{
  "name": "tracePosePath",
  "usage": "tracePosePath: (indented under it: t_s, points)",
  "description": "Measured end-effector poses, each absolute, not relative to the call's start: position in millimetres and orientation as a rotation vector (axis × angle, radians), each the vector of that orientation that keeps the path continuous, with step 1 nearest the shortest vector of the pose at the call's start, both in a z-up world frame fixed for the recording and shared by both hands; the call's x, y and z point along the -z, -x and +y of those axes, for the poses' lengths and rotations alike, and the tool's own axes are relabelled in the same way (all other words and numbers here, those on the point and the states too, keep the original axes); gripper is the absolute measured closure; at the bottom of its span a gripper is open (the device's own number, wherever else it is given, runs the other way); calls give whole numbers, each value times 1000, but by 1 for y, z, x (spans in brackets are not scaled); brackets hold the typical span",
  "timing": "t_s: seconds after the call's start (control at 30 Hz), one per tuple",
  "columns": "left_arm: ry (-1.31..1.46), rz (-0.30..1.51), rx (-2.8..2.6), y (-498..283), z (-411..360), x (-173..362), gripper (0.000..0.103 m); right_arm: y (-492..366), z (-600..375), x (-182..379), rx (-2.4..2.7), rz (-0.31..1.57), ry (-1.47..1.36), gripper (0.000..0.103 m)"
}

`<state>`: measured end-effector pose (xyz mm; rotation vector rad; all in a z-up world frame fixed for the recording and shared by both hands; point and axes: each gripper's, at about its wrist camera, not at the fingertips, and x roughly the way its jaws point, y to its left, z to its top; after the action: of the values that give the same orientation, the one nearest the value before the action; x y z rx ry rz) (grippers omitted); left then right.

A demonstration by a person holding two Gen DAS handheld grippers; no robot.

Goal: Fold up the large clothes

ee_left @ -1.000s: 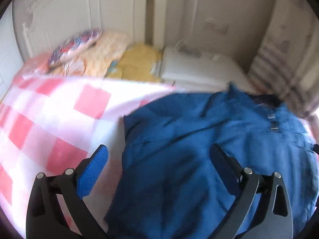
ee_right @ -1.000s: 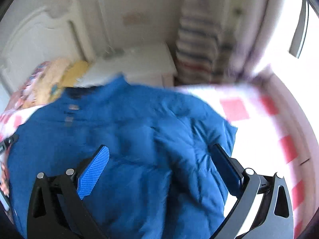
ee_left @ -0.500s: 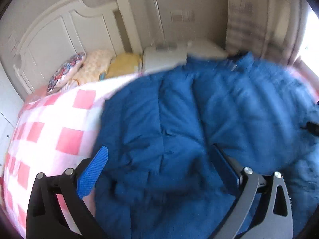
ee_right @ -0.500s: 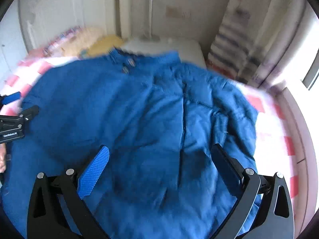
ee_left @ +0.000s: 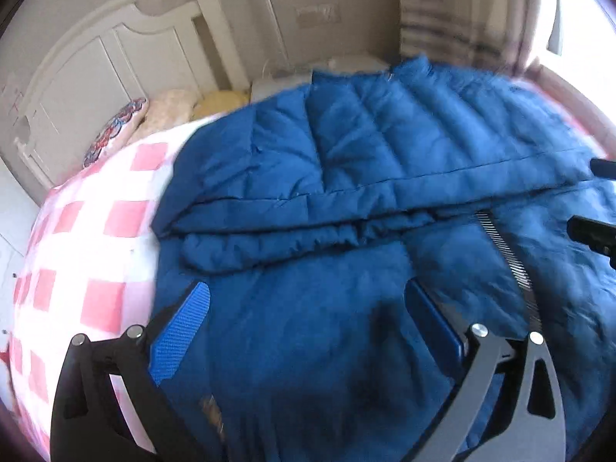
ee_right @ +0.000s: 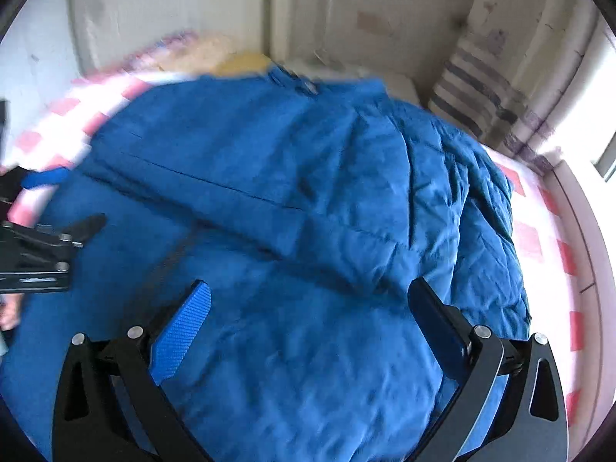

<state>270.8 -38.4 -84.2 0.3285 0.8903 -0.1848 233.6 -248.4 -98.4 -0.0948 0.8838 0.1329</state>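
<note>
Both tools [ee_left: 308, 319] [ee_right: 310, 315] gape; blurred blue jacket [ee_left: 385, 161] hides bed.

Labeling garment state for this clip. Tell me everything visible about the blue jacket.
The blue jacket is a large quilted puffer in a smooth, matte fabric. It lies spread on the pink-and-white checked bedspread, front up, one side folded across it with a gathered hem along the fold. A zipper runs down the opened part. Two snaps show near the collar. The left gripper and right gripper are over it, jaws wide apart, gripping nothing.
</note>
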Motion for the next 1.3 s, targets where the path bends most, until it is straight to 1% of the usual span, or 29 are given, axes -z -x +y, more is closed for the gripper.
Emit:
tracePosePath:
  t_s: [0.07,0.13,0.17,0.2,0.23,0.33,0.47,0.57,0.63,0.73,0.9,0.97,1.0,1.07,1.2,1.3]
  points:
    - [-358,871,199,-250,-35,84,2,-214,-244,99,-165,870,123,5]
    - [-415,922,169,-238,-35,103,2,-208,-240,114,-166,932,145,5]
    - [-416,922,170,-234,-33,108,2,-206,-239,131,-174,978,147,5]
    - [-399,902,171,-230,-30,109,2,-205,-240,138,-180,981,132,4]
    - [-382,903,174,-229,-27,109,2,-202,-243,138,-185,963,108,4]
    - [-324,950,141,-228,-16,102,2,-198,-243,129,-156,986,99,5]
    - [-358,908,173,-192,-17,90,2,-166,-234,114,-245,937,120,5]
    - [-409,891,167,-174,-19,107,2,-153,-230,136,-259,970,141,4]
    - [-348,900,179,-173,-12,108,2,-152,-234,136,-269,957,103,5]
    - [-284,936,200,-180,-3,109,2,-151,-231,133,-235,966,122,5]
    - [-288,929,190,-175,-1,108,2,-126,-221,119,-247,927,150,5]
    - [-275,935,196,-176,1,109,2,-124,-224,128,-259,941,155,5]
    - [-265,940,202,-178,2,110,2,-124,-228,138,-265,958,128,4]
    - [-240,951,213,-180,5,111,2,-125,-235,140,-274,947,84,4]
    - [-234,955,216,-182,6,111,2,-117,-228,132,-229,953,117,5]
    - [-234,955,216,-182,6,111,2,-107,-224,120,-255,912,125,5]
